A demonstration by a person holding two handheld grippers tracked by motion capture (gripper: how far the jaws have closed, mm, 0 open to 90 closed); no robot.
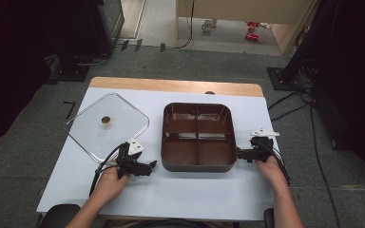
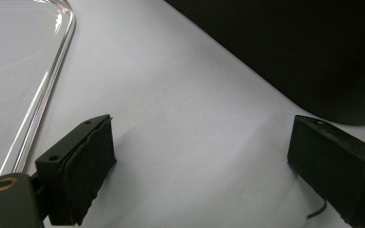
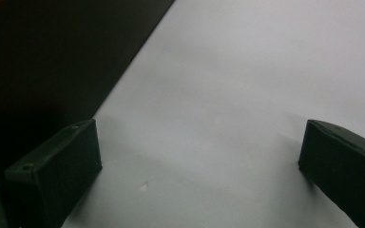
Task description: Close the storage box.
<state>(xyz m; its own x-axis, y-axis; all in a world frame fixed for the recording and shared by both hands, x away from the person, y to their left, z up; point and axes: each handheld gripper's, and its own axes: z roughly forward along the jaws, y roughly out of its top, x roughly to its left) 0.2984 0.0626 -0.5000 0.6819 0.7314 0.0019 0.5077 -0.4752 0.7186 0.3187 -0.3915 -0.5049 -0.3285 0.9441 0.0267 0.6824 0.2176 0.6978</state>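
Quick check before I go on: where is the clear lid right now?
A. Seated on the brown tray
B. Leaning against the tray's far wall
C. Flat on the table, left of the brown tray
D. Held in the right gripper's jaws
C: in the high view the clear lid lies flat on the white table, left of the open four-compartment brown tray, apart from it, and neither gripper holds it.

The tray (image 1: 198, 164) is dark brown all over, walls and four compartments alike, with pale glints on its dividers. Left of the tray lies a clear, colourless lid (image 1: 108, 124) with a small brass-gold knob (image 1: 106, 119) at its middle. Both sit on a plain white sheet (image 1: 180, 190), which covers a light wood table (image 1: 171, 85). The left gripper (image 1: 151, 165) and right gripper (image 1: 240, 154) are black, each topped by a grey plate. Grey carpet (image 1: 28, 142) surrounds the table.
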